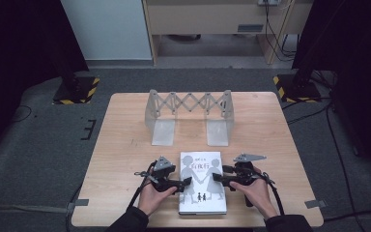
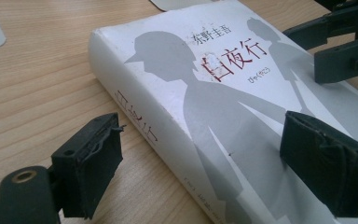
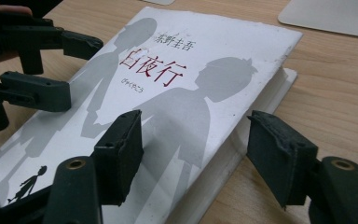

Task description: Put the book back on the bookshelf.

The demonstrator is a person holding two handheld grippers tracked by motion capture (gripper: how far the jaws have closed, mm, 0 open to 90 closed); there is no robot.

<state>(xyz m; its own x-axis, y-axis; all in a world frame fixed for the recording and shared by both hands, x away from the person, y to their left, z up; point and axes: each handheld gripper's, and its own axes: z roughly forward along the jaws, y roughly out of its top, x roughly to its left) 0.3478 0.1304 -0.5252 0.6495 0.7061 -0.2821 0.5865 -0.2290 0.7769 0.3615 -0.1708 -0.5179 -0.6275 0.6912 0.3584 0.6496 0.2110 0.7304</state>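
Observation:
A thick white book with grey silhouettes and red characters on its cover lies flat near the table's front edge. My left gripper is at its left side and my right gripper at its right, each held in a hand. In the left gripper view the book lies between the open jaws of the left gripper: one stands beside the spine, the other over the cover. The right gripper is open astride the page edge of the book. Neither holds anything.
A grey expandable bookstand with two flat foot plates stands behind the book at mid-table. Bare wooden table lies to either side. Black stand bases with yellow stripes sit on the floor beyond the far corners.

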